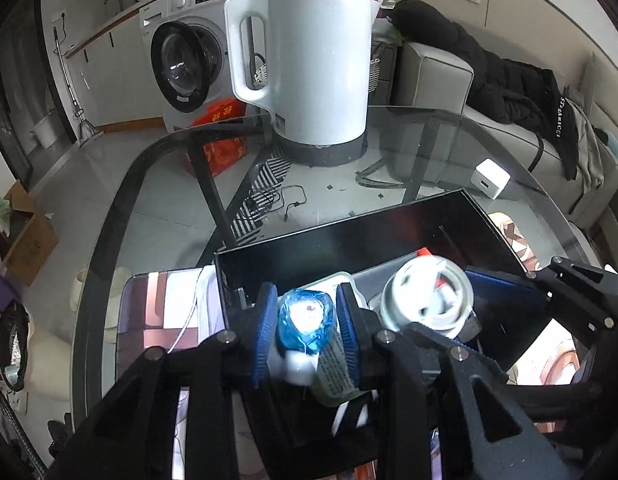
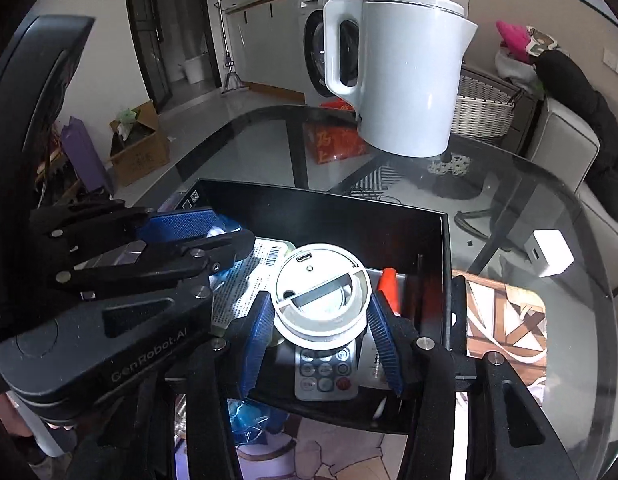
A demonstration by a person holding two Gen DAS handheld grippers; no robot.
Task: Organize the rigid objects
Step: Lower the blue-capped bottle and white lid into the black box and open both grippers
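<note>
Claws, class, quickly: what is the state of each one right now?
Left claw: closed on the blue-capped bottle.
Right claw: closed on the white round device, over the black box.

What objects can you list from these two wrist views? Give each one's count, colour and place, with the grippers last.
Kettle: 1, white, far side of glass table.
Box: 1, black, open, near table edge.
Round device: 1, white, over box, between right gripper's fingers.
Bottle: 1, blue-wrapped top, between left gripper's fingers.
Remote: 1, grey, in box.
Charger cube: 1, white, table's right.
Washing machine: 1, white, background.
Left gripper: black, blue pads.
Right gripper: same.
</note>
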